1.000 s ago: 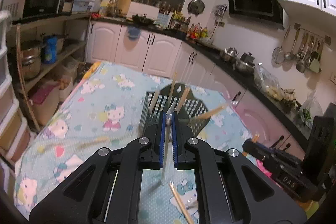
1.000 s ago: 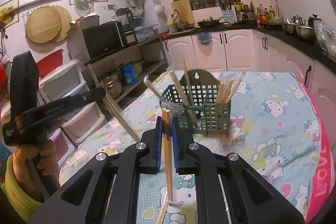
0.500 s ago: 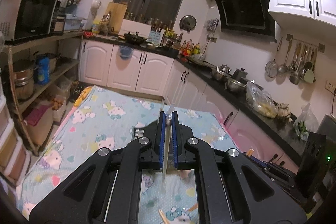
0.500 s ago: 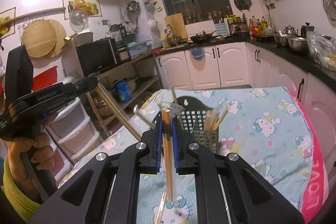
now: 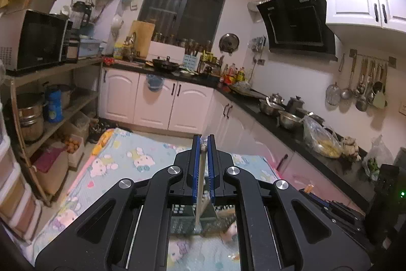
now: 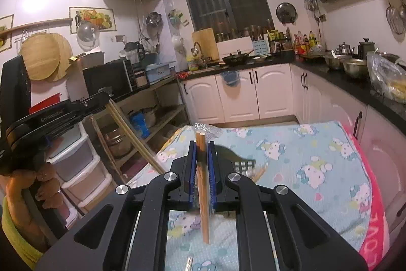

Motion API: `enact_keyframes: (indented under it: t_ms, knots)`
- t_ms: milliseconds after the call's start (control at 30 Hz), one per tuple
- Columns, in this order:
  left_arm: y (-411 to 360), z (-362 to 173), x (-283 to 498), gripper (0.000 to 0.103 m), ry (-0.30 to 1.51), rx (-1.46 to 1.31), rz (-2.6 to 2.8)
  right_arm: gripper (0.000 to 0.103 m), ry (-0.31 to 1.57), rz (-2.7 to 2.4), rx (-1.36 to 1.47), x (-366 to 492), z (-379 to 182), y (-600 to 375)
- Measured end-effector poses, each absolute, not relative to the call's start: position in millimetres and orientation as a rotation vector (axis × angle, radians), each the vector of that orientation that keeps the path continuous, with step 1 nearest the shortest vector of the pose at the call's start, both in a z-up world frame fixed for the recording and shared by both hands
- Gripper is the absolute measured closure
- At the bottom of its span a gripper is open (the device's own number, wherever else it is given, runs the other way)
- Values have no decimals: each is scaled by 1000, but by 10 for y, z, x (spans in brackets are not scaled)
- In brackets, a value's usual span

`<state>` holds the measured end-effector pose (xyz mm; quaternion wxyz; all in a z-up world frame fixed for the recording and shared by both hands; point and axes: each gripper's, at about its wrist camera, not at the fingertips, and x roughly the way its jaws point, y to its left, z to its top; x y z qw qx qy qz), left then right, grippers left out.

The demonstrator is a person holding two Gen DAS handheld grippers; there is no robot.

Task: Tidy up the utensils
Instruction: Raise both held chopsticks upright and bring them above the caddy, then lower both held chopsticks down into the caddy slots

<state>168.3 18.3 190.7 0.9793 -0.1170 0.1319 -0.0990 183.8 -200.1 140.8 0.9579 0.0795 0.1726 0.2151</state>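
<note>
My left gripper (image 5: 203, 141) is shut on a thin silvery utensil (image 5: 199, 194) that hangs upright between the blue pads. Its lower end sits over the dark mesh utensil basket (image 5: 182, 217), which shows only through the gap under the fingers. My right gripper (image 6: 202, 144) is shut on a pair of wooden chopsticks (image 6: 203, 194), held upright, ends sticking out above and below the pads. The basket (image 6: 242, 164) peeks out just behind the right fingers. In the right wrist view a hand holds the left gripper (image 6: 63, 113) at the far left.
The table carries a blue cartoon-cat cloth (image 6: 317, 169) with a pink edge at the right. A small metal piece (image 6: 189, 263) lies on it near me. White cabinets and a dark counter (image 5: 279, 123) run behind and to the right; a shelf with pots (image 5: 33, 113) stands left.
Both grippers have risen and tipped upward with their utensils. The basket has slid from mid-picture down behind the fingers, and more of the kitchen walls shows.
</note>
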Motion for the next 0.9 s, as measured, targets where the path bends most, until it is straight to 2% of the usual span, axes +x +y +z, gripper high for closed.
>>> enact_keyframes:
  t_ms: [333, 900]
  knots:
    - [252, 2039, 1846, 101, 185, -225, -134, 94, 288, 423, 163, 2048, 1646, -1899]
    - [289, 1627, 2146, 101, 196, -244, -124, 94, 219, 365, 142, 2470, 1571, -1647]
